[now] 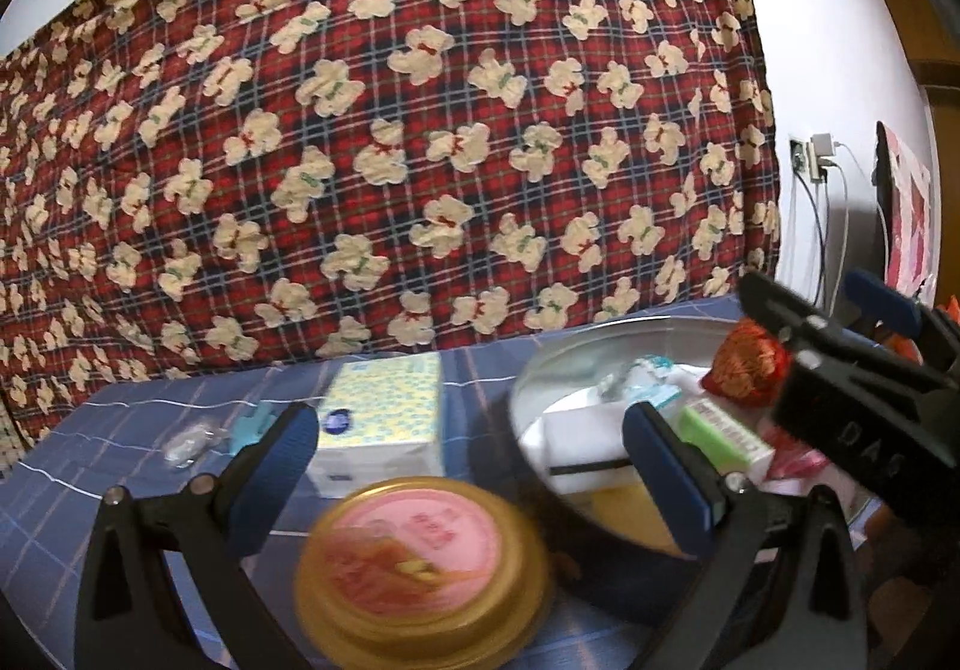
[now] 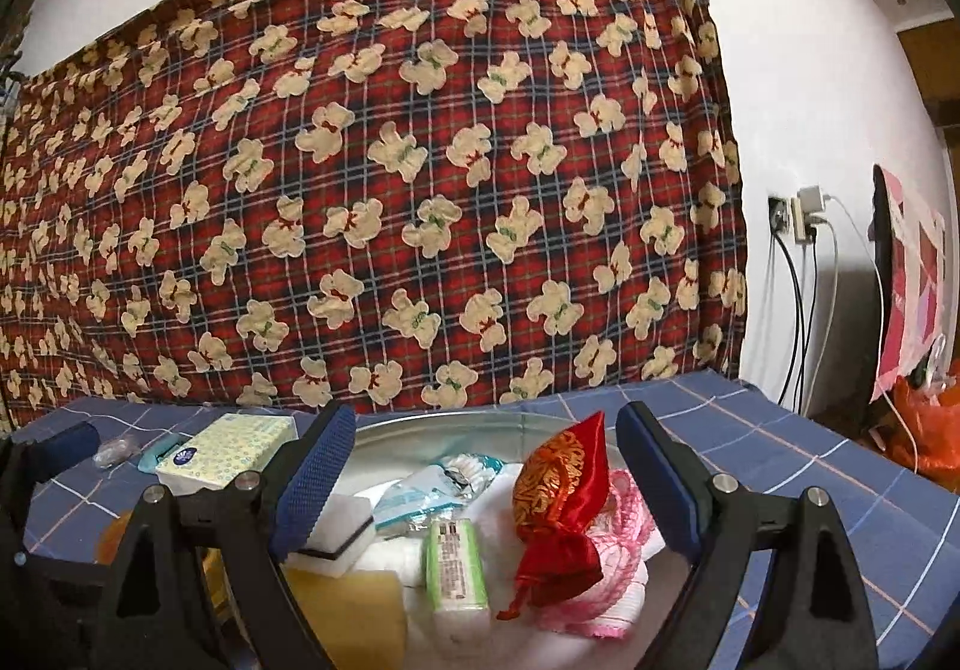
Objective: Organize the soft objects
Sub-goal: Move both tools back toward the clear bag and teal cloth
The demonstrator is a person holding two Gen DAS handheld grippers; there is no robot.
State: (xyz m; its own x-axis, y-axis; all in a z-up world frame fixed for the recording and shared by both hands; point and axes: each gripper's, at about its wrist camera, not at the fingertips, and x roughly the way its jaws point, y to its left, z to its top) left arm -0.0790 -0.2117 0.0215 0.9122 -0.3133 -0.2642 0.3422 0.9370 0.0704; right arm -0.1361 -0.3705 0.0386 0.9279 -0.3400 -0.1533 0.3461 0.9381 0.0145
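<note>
A: Two grippers were over the table (image 2: 840, 466), which wore a blue checked cloth; its far edge met a red plaid sheet with cream bears (image 2: 372, 178) hanging behind, and the right end of the cloth lay bare.

B: And the container?

A: A round metal basin (image 2: 420, 423) sat mid-table. In it were a red and gold pouch (image 2: 555, 496) leaning on pink netting (image 2: 624, 514), a green packet (image 2: 456, 562), a white block (image 2: 348, 526), a yellow sponge (image 2: 354, 604) and a blue-printed wrapper (image 2: 432, 484).

B: What stayed outside it?

A: A tissue box (image 1: 384, 418) stood just left of the basin. A gold tin with a pink lid (image 1: 420, 556) sat nearer the left camera, blurred, and a small clear wrapper (image 1: 189, 445) lay farther left.

B: The grippers?

A: The right gripper (image 2: 480, 490) pointed nearly level over the basin, its fingers (image 2: 318, 478) wide apart with the pouch between them, not pressed. The left gripper (image 1: 474, 466) had its fingers (image 1: 276, 472) spread too, framing the tin and tissue box without gripping either.
</note>
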